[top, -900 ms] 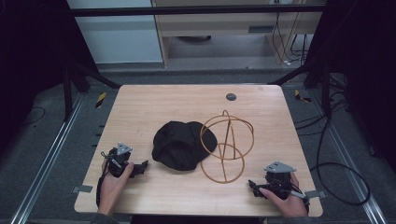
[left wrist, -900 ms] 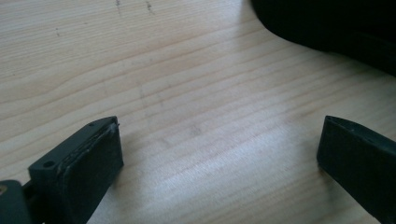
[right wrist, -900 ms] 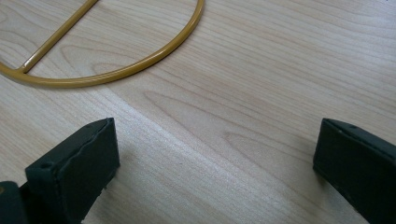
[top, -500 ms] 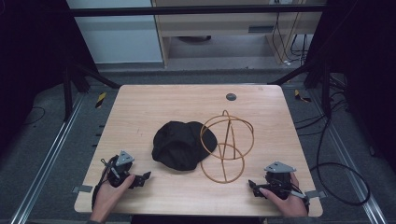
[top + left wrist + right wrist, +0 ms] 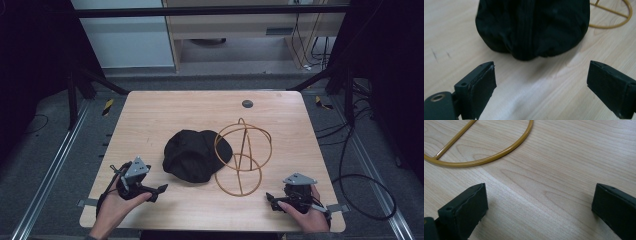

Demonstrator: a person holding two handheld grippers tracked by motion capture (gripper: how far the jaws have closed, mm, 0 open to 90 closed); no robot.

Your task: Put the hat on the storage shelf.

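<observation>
A: Progress check. The black hat (image 5: 195, 155) lies slumped on the wooden table (image 5: 165, 107), its right edge touching the gold wire stand (image 5: 243, 156). It is not on the stand, so my reading is that nothing is done yet: lift, carry and seat the hat are all left.

B: Grippers?

A: Left gripper (image 5: 159, 188) sits near the hat's lower left, on the person's side, aimed at it. In the left gripper view its jaws stand wide apart with only bare wood between them, hat (image 5: 531, 27) just ahead. Right gripper (image 5: 269, 197) rests near the stand's base ring, lower right of the hat; jaws also spread, holding nothing, the ring (image 5: 481, 160) ahead of them.

B: Surface and room?

A: Light wood grain, faint scuffs in the left gripper view. A small dark disc (image 5: 247, 103) lies well beyond the hat, near the far edge. Grey floor around, black cable (image 5: 350, 175) looping right of the table, a pale cabinet (image 5: 125, 35) behind, dim surroundings.
</observation>
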